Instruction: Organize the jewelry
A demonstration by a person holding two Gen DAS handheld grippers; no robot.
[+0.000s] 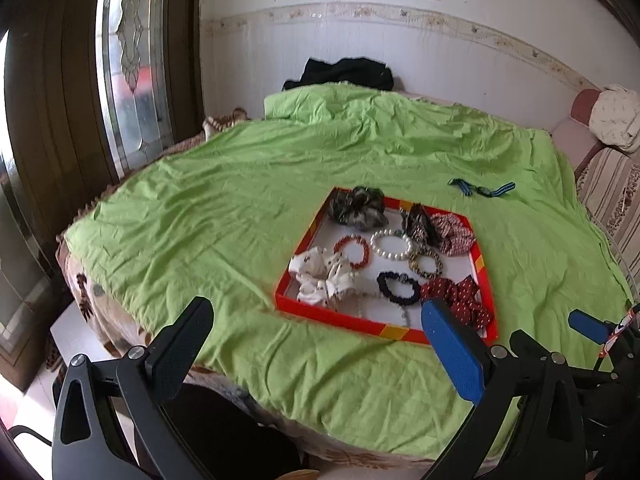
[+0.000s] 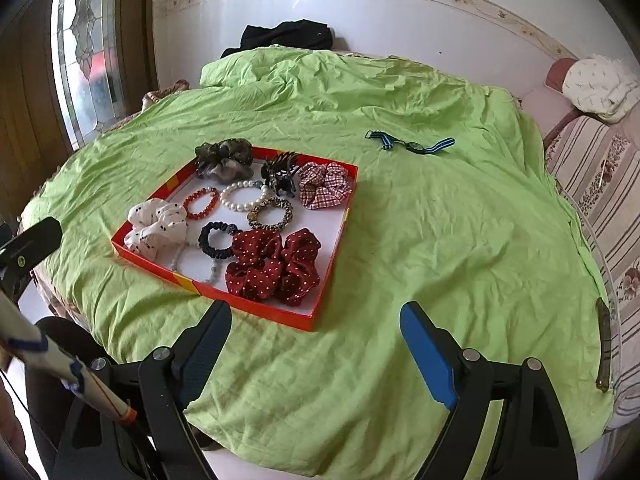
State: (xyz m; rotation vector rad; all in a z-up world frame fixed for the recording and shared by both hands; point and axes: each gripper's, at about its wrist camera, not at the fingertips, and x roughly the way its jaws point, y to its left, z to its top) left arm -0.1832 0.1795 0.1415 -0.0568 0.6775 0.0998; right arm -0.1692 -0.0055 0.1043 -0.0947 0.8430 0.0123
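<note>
Two grippers, left (image 1: pixel 316 344) and right (image 2: pixel 316 344), hover tilted downward over the green sheet (image 2: pixel 440 240), jaws wide, holding nothing. Jewelry fills the red tray (image 2: pixel 256 309); a watch (image 2: pixel 412 145) lies apart. No readable writing.

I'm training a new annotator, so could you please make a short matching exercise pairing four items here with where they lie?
Items:
1. watch
2. red polka-dot scrunchie
3. white scrunchie
4. pearl bracelet

Places:
A. tray's near left corner
B. on the green sheet, outside the tray
C. middle of the tray
D. tray's near right corner

Pairs: 1-B, 2-D, 3-A, 4-C
</note>
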